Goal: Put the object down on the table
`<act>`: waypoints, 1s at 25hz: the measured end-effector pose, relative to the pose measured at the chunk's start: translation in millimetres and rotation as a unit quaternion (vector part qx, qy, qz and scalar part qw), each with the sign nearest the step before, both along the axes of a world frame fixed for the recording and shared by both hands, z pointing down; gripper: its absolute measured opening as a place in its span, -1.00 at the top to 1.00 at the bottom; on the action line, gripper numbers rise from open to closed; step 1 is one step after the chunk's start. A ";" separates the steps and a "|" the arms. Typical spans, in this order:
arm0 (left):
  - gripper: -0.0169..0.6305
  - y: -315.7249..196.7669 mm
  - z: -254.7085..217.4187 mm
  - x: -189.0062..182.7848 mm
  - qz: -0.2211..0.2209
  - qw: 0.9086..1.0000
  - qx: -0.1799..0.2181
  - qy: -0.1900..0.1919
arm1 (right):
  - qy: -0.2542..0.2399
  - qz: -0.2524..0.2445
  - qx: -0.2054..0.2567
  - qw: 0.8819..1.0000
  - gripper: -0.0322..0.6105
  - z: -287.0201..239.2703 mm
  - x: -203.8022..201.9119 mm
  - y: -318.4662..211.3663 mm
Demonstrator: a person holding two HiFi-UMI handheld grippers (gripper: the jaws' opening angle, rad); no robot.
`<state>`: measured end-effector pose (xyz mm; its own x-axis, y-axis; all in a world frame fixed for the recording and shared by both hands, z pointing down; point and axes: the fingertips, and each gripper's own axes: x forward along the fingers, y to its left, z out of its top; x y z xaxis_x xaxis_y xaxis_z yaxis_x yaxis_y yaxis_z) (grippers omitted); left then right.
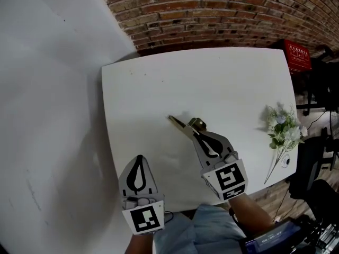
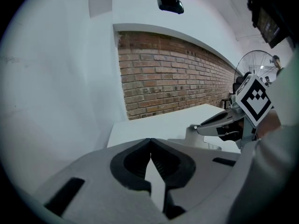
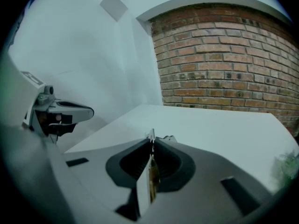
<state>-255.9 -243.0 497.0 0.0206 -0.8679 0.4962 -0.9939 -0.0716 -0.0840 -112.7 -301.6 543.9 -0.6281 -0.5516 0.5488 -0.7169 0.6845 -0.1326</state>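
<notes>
Head view: the white worktop point(image 1: 159, 89) is bare across its middle and far side, with open room all round the right tool point(image 1: 197, 133). Only a bunch of flowers point(image 1: 282, 128) lies by the right edge. The left tool point(image 1: 139, 159) hovers over the near left corner, its jaws together on nothing. The right tool's jaws are clamped on a thin brass-coloured metal piece point(image 1: 181, 123), which sticks out past the tips over the worktop's middle. A white wall point(image 1: 47, 89) runs along the left edge and a brick wall point(image 1: 222, 9) stands behind.
</notes>
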 end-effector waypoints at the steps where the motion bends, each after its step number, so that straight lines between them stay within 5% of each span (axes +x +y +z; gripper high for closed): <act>1: 0.92 -0.5 1.3 -0.1 0.000 1.000 -0.002 0.001 | -0.001 0.000 -0.002 1.000 0.79 1.5 -0.2 0.4; 25: 0.92 -6.1 21.4 -0.1 0.007 1.000 -0.022 0.006 | -0.004 0.020 -0.003 1.000 0.68 21.9 9.8 -13.3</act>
<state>-256.0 -249.1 518.4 0.0385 -0.8446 0.5340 -0.9937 -0.0887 -0.0686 -102.9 -314.9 565.8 -0.6106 -0.5726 0.5470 -0.7421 0.6548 -0.1430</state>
